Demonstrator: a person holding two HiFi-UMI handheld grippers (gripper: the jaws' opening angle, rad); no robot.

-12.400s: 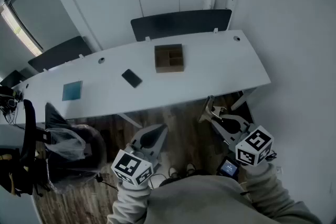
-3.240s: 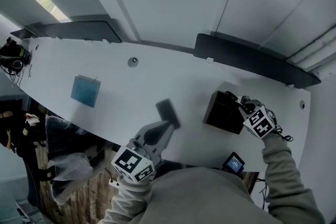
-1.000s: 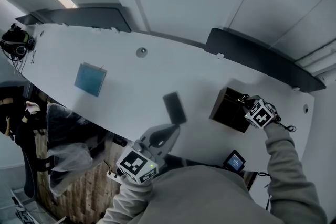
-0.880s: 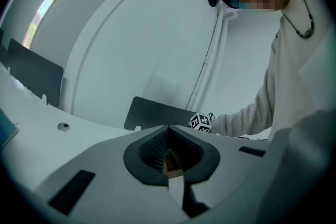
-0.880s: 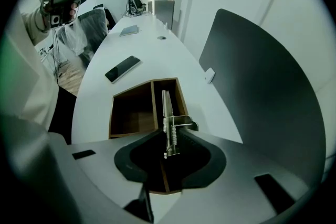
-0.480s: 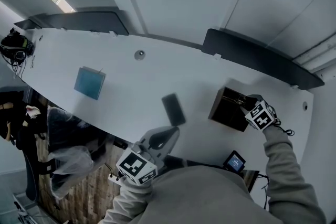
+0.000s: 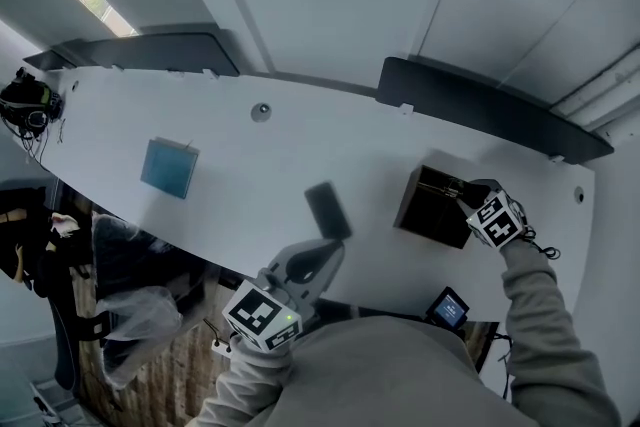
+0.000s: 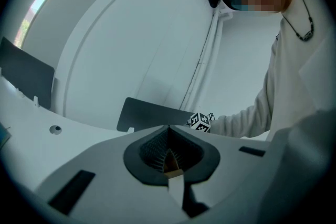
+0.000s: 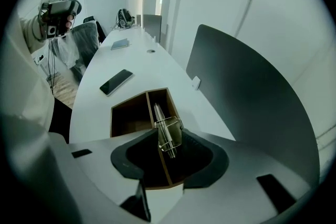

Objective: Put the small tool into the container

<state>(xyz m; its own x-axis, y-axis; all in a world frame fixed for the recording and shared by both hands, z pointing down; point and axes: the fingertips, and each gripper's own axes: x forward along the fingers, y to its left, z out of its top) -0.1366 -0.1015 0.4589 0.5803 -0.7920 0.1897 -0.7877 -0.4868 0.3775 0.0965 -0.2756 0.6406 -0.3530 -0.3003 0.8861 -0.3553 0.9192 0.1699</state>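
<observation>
The right hand-held gripper's point(image 7: 463, 192) jaws have just sprung apart, the small tool point(image 9: 169, 132) loose between them over the wooden container point(image 9: 127, 98): likely delivered. The left hand-held gripper point(image 8: 169, 131) sits closed, empty.

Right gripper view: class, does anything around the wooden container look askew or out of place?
The small metal tool leans tilted, not flat, into the wooden container's narrow compartment, between the right gripper's jaws, which have just opened and do not press it. Nothing else stands out.

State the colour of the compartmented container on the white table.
Dark brown, like wood. The container shows best in the right gripper view.
</observation>
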